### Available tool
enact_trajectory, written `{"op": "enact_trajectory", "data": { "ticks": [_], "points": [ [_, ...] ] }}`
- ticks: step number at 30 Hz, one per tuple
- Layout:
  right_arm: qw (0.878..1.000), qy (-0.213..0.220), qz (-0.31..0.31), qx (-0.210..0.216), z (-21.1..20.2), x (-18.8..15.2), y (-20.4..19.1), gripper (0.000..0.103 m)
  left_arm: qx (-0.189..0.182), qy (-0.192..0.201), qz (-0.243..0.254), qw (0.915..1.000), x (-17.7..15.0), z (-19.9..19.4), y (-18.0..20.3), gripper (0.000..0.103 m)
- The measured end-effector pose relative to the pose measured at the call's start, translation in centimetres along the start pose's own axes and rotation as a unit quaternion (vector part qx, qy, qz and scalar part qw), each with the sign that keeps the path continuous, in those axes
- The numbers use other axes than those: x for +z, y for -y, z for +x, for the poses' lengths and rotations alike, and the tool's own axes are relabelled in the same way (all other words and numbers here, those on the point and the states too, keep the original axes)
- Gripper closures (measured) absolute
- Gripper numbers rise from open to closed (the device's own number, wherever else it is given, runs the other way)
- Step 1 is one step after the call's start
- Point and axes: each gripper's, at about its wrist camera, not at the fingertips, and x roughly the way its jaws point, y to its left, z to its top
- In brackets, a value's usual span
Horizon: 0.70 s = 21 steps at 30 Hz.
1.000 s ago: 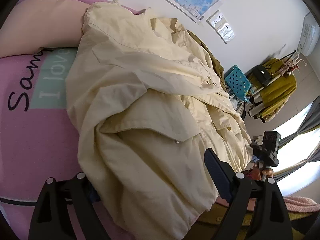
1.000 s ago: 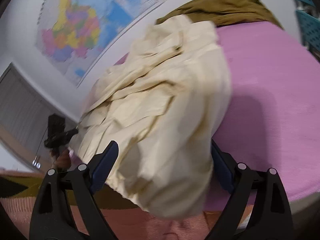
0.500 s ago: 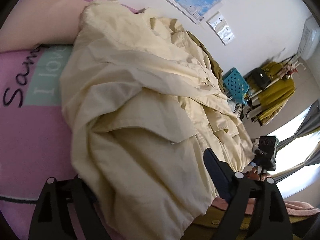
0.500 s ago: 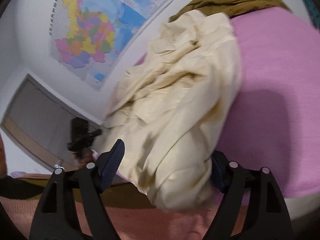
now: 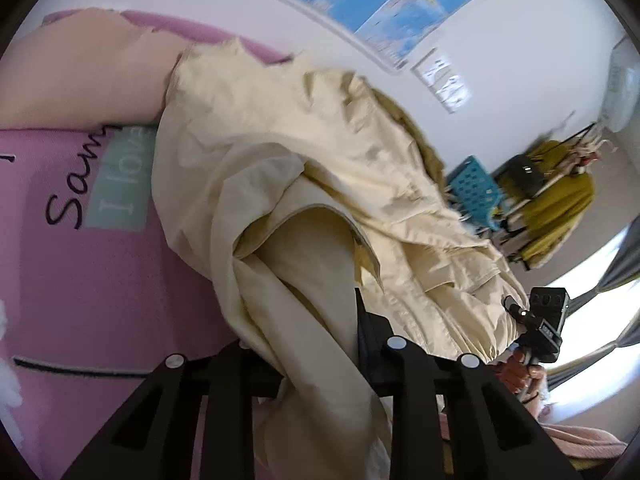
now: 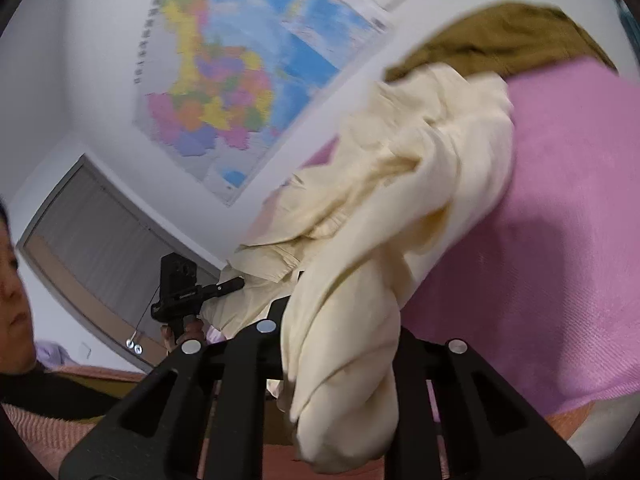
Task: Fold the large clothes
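A large cream jacket [image 5: 304,184] lies bunched on a pink bed cover [image 5: 100,280]. My left gripper [image 5: 308,344] is shut on a fold of its near edge, and the cloth hides the fingertips. In the right wrist view the jacket [image 6: 400,200] is lifted off the pink bed cover [image 6: 560,240]. My right gripper [image 6: 340,332] is shut on a thick bunch of it, which hangs down over the jaws. Each view shows the other gripper gripping the far edge: the right gripper [image 5: 540,328] and the left gripper [image 6: 180,288].
An olive garment [image 6: 500,40] lies at the bed's far end by the wall. A peach pillow [image 5: 80,80] sits at the head. A blue basket [image 5: 476,192] and a clothes rack [image 5: 552,200] stand beyond the bed. A wall map [image 6: 240,80] hangs above.
Both grippers have closed on the jacket's edge and lifted it. The cloth now bunches between the jaws and has pulled up off the bed.
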Motion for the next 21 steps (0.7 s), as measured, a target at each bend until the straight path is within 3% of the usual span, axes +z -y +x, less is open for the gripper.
{"op": "enact_trajectory", "data": {
  "ticks": [5,9,13,21],
  "points": [
    [0.999,0.011,-0.025,0.028,-2.4,0.1,-3.2,0.088,-0.033,0.005,-0.002,0.9994,-0.6,-3.6,0.5,0.081],
    [0.999,0.021,-0.02,0.026,-2.8,0.6,-3.5,0.088,-0.043,0.004,-0.014,0.999,-0.5,-4.1,0.2,0.081],
    [0.999,0.035,-0.015,0.028,-2.1,2.0,-3.8,0.088,-0.047,-0.011,-0.035,0.9982,0.9,-3.6,-0.2,0.081],
    [0.997,0.063,-0.014,0.032,-0.8,6.5,-4.0,0.088,-0.045,-0.016,-0.027,0.9985,4.9,-3.8,1.0,0.08]
  ]
}}
